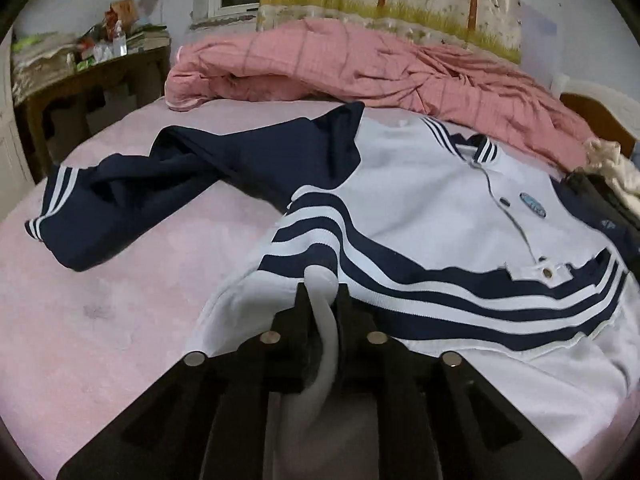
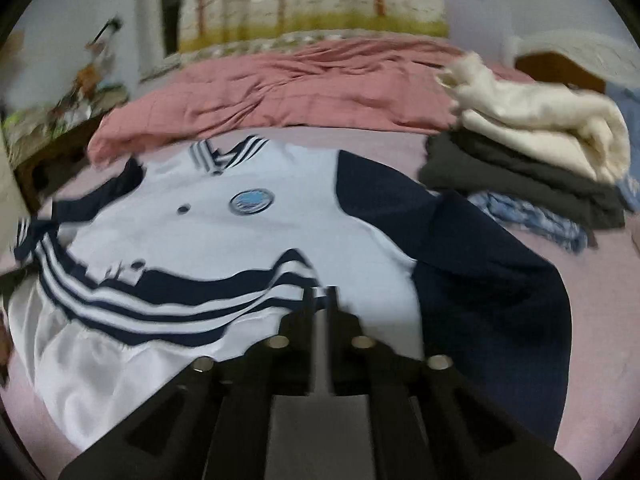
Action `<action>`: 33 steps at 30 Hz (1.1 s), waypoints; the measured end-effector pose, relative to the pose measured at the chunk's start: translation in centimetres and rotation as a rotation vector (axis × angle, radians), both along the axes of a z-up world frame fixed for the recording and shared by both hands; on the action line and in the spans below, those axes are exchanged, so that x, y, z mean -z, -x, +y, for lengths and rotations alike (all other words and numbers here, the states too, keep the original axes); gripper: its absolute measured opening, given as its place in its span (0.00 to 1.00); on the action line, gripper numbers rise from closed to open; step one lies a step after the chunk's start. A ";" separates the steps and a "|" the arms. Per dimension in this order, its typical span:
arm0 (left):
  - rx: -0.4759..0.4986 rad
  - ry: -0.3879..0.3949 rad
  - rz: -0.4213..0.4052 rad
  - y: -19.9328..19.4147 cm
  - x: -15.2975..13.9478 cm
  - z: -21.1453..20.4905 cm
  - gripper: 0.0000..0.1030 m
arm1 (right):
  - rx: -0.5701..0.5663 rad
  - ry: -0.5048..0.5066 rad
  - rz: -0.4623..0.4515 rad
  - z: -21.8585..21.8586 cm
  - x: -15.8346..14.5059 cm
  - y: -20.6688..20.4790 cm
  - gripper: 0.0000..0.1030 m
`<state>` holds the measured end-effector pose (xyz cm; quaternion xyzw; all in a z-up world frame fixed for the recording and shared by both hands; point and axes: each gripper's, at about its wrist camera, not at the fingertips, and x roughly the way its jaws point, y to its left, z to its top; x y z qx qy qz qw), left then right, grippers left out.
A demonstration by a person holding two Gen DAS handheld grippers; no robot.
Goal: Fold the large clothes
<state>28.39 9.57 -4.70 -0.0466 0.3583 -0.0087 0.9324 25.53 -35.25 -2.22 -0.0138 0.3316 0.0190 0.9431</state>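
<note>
On the bed [image 1: 120, 300], your jacket [image 1: 420, 208] lies flat near the front edge. Left gripper [image 1: 322, 292]: jaws pinch its white hem. Right gripper [image 2: 320, 300]: jaws narrowly apart over the hem, gripping nothing.

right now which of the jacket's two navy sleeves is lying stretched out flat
The sleeve beside the right gripper lies flat along the white body. The other sleeve, seen from the left wrist, is twisted and bunched, flung away from the body across the pink sheet.

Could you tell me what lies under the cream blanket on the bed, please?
The cream blanket rests on a folded dark grey garment; a blue patterned cloth peeks out lower down. Anything deeper in the pile is covered.
</note>
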 end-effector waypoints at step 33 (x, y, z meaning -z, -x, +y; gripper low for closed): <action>0.039 0.054 -0.094 6.5 -3.0 0.7 0.72 | 0.205 -0.169 -0.096 -1.9 -1.6 7.6 0.77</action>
